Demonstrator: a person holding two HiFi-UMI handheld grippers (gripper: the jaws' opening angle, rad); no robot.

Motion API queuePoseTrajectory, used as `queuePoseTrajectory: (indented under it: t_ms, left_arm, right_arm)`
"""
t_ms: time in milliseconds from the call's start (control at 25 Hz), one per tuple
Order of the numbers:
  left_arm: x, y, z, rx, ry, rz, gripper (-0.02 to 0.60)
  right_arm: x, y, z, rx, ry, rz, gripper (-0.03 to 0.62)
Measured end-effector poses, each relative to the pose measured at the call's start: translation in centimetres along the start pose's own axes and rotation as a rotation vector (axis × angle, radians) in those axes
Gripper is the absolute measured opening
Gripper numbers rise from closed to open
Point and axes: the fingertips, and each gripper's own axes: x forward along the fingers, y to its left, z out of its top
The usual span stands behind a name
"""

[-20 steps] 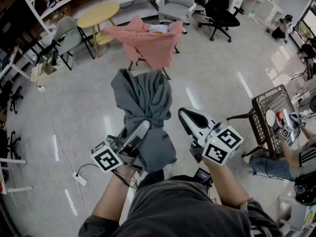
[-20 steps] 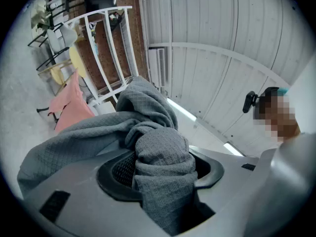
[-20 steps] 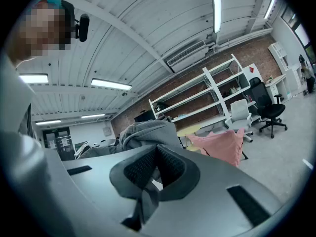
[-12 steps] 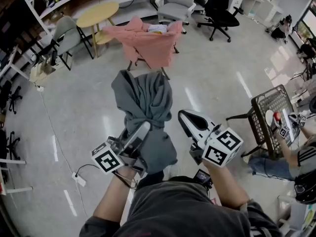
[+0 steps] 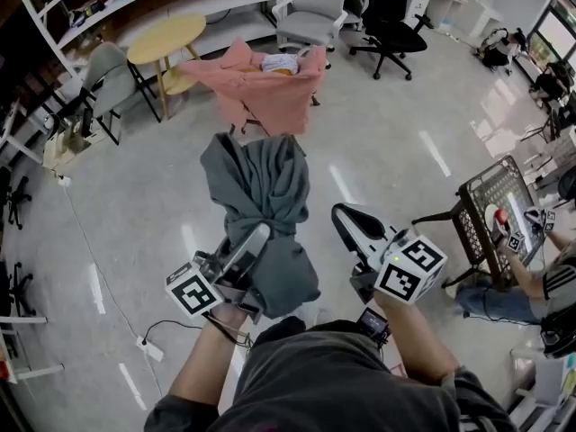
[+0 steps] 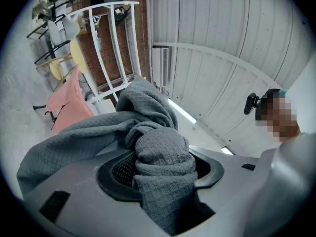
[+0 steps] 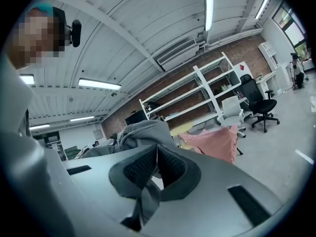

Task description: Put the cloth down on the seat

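My left claw (image 5: 258,238) is clamped on the bunched grey cloth (image 5: 256,183), holding it above the floor (image 5: 135,196), well apart from the pink-draped seat (image 5: 270,88), while my right claw (image 5: 346,216) has its 2 jaws together, empty.

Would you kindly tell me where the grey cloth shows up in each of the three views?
Head view: grey cloth at centre, gripped by the left tool.
Left gripper view: grey cloth at centre, pinched between the jaws.
Right gripper view: grey cloth left of centre, beyond the jaws.
Shared landmark: the draped pink cloth, seen in all three.
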Motion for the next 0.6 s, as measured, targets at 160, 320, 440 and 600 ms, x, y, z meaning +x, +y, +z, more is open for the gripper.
queuePoseTrajectory:
  t_ms: [160, 320, 440, 600]
  left_arm:
    - [0.7, 2.3, 3.6, -0.012, 0.005, -0.005, 0.256]
    - [2.0, 3.4, 6.8, -0.007, 0.015, -0.005, 0.256]
    - [2.6, 4.5, 7.6, -0.006, 0.022, 0.001, 0.256]
    - [4.6, 6.6, 8.5, -0.003, 0.029, 0.019, 0.256]
  right_arm:
    - [3.5, -0.4, 0.5, 0.013, 0.009, -0.019, 0.017]
    - [6.6, -0.8, 1.6, 0.027, 0.018, -0.017, 0.017]
    - [7.9, -1.6, 1.8, 0.034, 0.013, -0.014, 0.017]
    - [9.7, -4.1, 2.7, 0.046, 0.002, -0.011, 0.016]
